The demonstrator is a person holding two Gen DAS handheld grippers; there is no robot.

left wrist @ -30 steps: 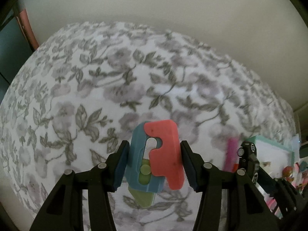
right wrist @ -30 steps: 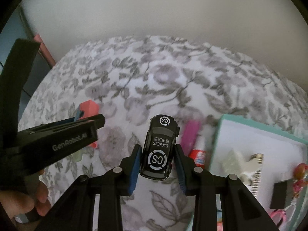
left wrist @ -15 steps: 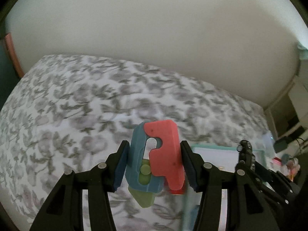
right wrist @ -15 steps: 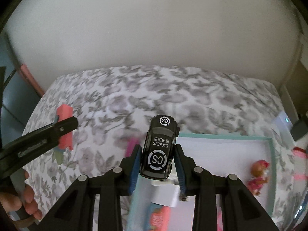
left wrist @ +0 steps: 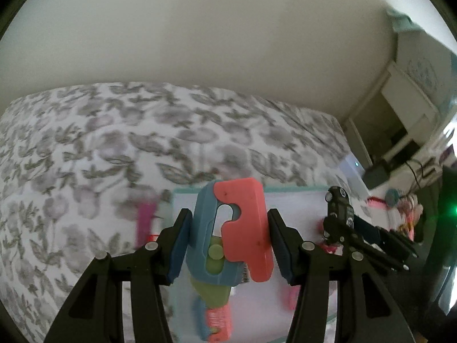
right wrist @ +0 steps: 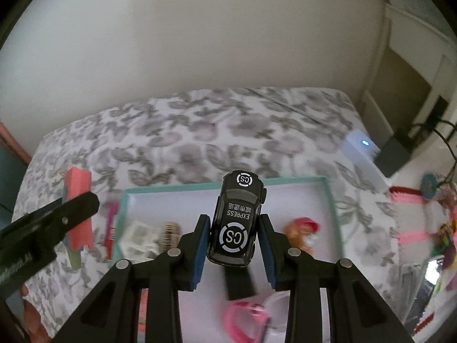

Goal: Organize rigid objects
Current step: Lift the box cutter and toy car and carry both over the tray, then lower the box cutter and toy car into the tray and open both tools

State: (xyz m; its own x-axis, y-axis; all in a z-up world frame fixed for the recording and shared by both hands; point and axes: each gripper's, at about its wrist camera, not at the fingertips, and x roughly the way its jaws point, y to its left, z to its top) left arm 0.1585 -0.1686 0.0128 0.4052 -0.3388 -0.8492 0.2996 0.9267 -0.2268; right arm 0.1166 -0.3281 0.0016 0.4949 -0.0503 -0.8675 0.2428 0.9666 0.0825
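Observation:
My left gripper [left wrist: 227,243] is shut on a flat plastic toy [left wrist: 228,231] with coral, blue and green parts, held above the left part of a white tray with a teal rim [left wrist: 294,190]. My right gripper [right wrist: 232,247] is shut on a black toy car [right wrist: 238,220] marked "EXPRESS" and "CS", hanging over the middle of the same tray [right wrist: 328,197]. From the left wrist the car [left wrist: 338,208] shows at the right; from the right wrist the coral toy [right wrist: 80,211] shows at the left.
The tray lies on a floral bedspread [right wrist: 200,131] and holds a small doll figure [right wrist: 302,228], white pieces [right wrist: 140,238], a black block [right wrist: 238,281] and pink goggles [right wrist: 248,314]. A pink stick [left wrist: 144,220] lies left of the tray. More toys [right wrist: 440,228] sit at the right.
Both grippers have swept to the right from over the bare bedspread to above the tray, each keeping its toy. The wall and furniture at the right have come into view.

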